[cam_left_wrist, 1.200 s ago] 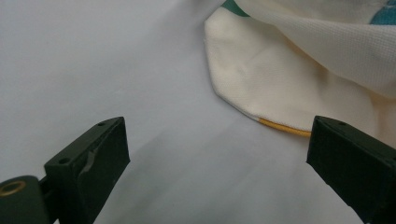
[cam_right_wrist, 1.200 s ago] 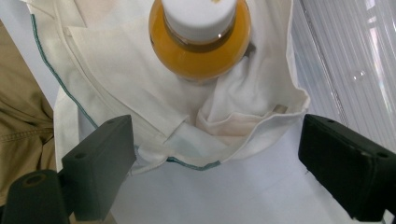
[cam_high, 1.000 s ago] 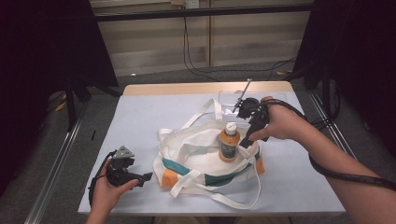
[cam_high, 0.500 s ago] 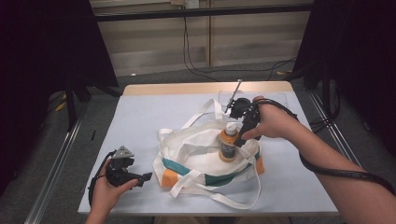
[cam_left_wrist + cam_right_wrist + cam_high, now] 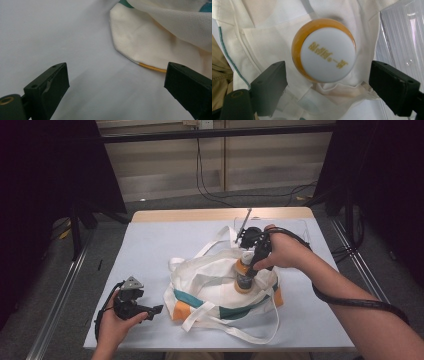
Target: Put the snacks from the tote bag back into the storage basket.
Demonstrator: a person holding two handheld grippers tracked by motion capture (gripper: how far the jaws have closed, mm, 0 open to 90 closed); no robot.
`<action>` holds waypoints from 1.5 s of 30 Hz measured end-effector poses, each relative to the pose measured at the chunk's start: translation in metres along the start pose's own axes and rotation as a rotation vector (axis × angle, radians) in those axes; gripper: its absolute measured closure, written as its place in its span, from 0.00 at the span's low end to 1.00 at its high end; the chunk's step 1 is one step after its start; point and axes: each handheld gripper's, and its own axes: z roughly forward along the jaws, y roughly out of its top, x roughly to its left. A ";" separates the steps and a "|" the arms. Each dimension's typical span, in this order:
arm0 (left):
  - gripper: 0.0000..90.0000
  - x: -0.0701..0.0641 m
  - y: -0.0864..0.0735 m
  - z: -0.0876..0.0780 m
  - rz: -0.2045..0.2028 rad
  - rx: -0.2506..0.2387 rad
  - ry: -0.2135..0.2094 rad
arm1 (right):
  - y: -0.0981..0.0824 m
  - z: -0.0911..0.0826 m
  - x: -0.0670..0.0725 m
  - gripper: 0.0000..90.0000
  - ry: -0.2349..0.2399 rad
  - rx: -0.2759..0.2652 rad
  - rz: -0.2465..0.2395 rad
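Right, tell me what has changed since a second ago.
The right gripper has come down from beside the orange bottle to sit over its white cap; its jaws have just been closing, with the cap between them but not yet touched. The bottle stays upright in the white tote bag, and the left gripper stays open near the bag's corner.

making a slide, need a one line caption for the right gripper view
Right gripper with open jaws either side of an orange bottle with a white cap, standing on a white cloth bag.
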 end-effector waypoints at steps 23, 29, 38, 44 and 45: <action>0.06 0.000 0.000 0.000 0.011 0.014 -0.003 | 0.013 0.019 -0.004 0.21 0.016 0.003 -0.027; 0.06 0.001 0.000 0.001 0.011 0.035 -0.017 | 0.016 0.025 -0.003 0.23 0.019 0.014 -0.025; 0.06 0.001 0.000 0.000 0.009 0.018 -0.001 | 0.020 0.023 -0.001 0.33 0.036 0.023 -0.048; 0.06 0.001 0.000 0.000 0.008 0.017 -0.003 | 0.020 0.021 0.001 0.34 0.034 0.058 -0.047; 0.06 0.001 -0.001 0.000 0.007 0.017 0.000 | 0.020 0.020 0.000 0.34 0.033 0.060 -0.053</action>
